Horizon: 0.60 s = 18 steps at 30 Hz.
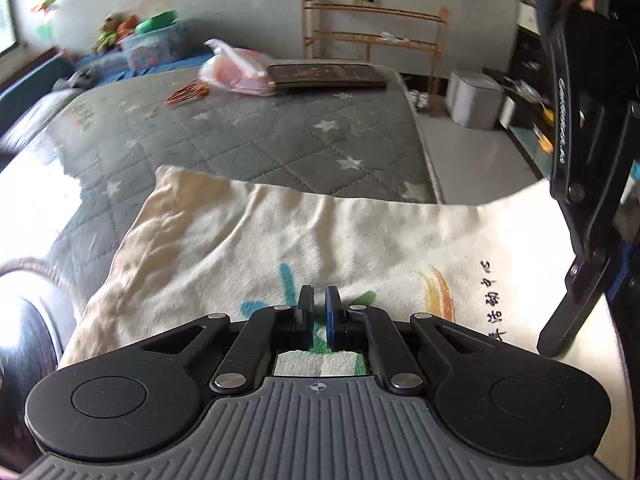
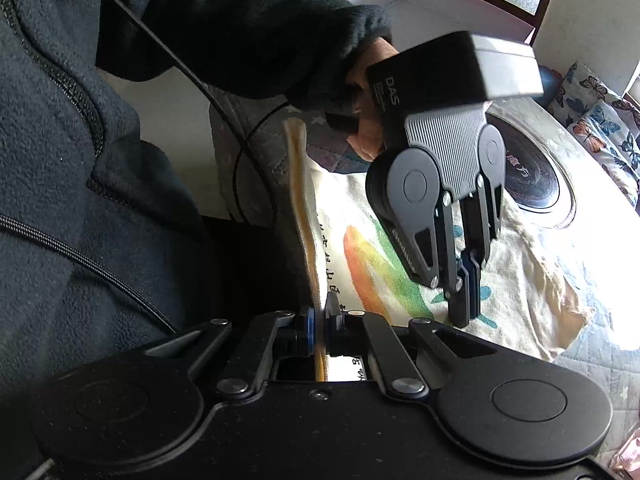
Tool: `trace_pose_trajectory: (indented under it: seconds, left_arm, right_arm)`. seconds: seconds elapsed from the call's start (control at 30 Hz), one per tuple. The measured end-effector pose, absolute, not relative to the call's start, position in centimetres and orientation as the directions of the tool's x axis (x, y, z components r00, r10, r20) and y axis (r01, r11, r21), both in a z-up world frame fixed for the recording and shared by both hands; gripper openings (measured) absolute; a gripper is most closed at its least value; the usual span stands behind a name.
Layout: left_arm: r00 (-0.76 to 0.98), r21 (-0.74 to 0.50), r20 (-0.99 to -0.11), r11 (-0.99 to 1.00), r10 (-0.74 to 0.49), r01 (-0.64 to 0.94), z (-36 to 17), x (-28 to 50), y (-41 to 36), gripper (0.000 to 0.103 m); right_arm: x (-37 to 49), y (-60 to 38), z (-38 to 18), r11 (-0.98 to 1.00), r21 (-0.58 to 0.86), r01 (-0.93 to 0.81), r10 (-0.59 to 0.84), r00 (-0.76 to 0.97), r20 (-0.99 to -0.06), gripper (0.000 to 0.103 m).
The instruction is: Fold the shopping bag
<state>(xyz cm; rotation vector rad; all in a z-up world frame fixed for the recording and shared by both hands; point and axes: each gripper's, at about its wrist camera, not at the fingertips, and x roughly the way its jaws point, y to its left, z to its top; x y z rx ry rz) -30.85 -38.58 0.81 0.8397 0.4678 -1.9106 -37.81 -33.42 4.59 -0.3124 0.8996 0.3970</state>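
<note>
A: What's biggest here?

B: The bed (image 1: 280, 136), under a grey quilt with white stars. The cream shopping bag (image 1: 248, 240) lies flat across its near end, printed side up with coloured strokes and a column of black characters.

A: And beyond the bag?

B: Toward the bed's far end, a dark flat board (image 1: 326, 76) with a pink plastic bag (image 1: 236, 70) just beside it. A wooden rack (image 1: 372, 28) stands past that.

A: The tongs?

B: The left tongs (image 1: 319, 314) sit over the bag's middle, nearly closed with a slim gap; whether they pinch cloth, I cannot tell. The right tongs (image 2: 319, 322) are clamped on the bag's strap-trimmed edge (image 2: 304, 200), lifting it upright off the bed.

A: Anyone visible?

B: A dark fleece sleeve (image 2: 248, 28) above the bag.
</note>
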Motion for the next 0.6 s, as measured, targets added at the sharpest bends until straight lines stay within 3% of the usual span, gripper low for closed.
trace_pose_trajectory:
  seconds: [0.6]
  left_arm:
    - [-0.229, 0.013, -0.759, -0.366, -0.609, 0.93, 0.9, -27.0, -34.0, 0.008]
  right_arm:
    - [-39.1, -34.3, 6.3, 0.909, -0.121, -0.398, 0.167, 0.615, -0.771, 0.005]
